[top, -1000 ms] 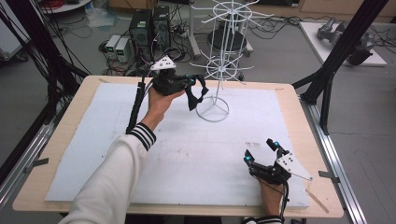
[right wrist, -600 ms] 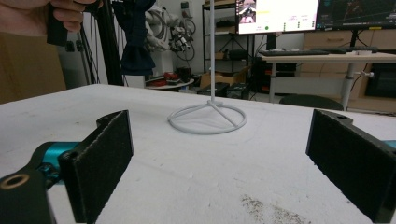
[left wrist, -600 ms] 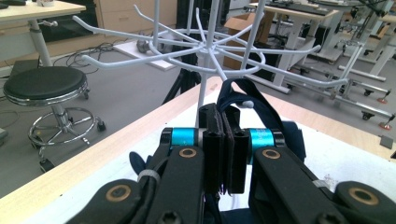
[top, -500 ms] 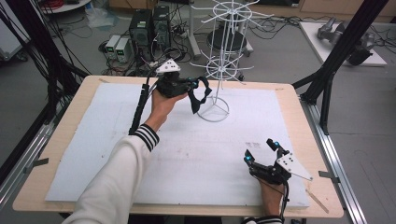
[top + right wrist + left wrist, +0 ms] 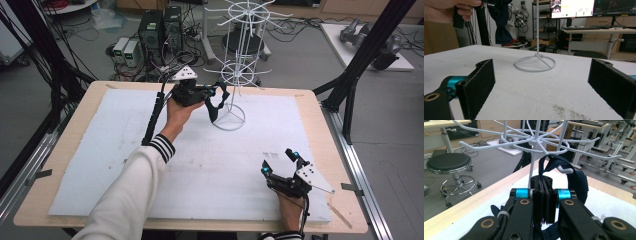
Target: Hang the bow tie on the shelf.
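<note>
Hanging a dark strap (image 5: 554, 163) on the rack (image 5: 235, 75) is under way: the left tongs (image 5: 212, 92) pinch it, its loop over a hook (image 5: 565, 169). Next, release gently. The right tongs (image 5: 280, 161) rest wide on the desk (image 5: 100, 150).

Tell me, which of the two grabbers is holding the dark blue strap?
The left gripper, up by the white wire rack. Its jaws are shut on the dark blue strap, while the right gripper rests open with nothing in it.

Left gripper (image 5: 212, 95) upper centre of frame, jaws clamped, arm outstretched. Right gripper (image 5: 282, 162) lower right, jaws spread.
</note>
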A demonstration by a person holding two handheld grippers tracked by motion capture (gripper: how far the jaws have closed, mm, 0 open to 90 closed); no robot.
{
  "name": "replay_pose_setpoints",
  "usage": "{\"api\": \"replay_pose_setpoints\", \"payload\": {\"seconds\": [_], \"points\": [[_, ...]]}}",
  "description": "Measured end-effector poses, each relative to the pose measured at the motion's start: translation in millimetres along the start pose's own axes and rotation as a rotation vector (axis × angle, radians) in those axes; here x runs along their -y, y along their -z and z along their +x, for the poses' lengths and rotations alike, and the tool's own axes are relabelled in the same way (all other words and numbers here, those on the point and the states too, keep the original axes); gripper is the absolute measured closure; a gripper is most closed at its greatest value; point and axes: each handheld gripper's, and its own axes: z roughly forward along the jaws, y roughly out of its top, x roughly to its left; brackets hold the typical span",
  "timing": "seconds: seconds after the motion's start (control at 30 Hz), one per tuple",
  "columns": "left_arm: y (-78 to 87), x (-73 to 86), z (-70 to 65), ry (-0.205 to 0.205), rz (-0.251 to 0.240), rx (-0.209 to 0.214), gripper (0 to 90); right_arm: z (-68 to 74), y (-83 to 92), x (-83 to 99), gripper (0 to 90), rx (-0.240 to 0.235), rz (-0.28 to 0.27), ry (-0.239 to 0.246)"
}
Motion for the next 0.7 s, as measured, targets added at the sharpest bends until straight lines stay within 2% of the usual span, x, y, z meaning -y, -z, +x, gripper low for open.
{"api": "replay_pose_setpoints", "payload": {"seconds": [0.17,0.3,0.37,0.5,0.57,0.7], "points": [[-2.4,1.4,-1.0,0.007,0.003,-0.002,87.7,0.0,-0.2,-0.1,6.4,0.002,0.003,-0.002],[-3.6,1.8,-3.2,-0.003,0.009,-0.011,85.2,-0.1,-0.1,-0.1,6.4,0.001,0.005,0.004],[-3.9,1.9,-3.2,-0.006,0.014,-0.020,77.3,0.0,-0.1,-0.2,6.4,0.001,0.004,0.001],[-2.3,2.1,-0.2,0.000,0.024,-0.025,69.4,0.2,0.3,0.1,6.4,0.000,0.000,0.003],[-1.7,2.3,1.8,0.001,0.023,-0.022,60.0,0.4,0.5,0.2,6.4,-0.002,-0.003,0.005],[0.1,4.7,3.6,0.002,0.012,-0.055,37.1,0.4,0.5,0.2,6.4,-0.001,-0.002,0.007]]}}
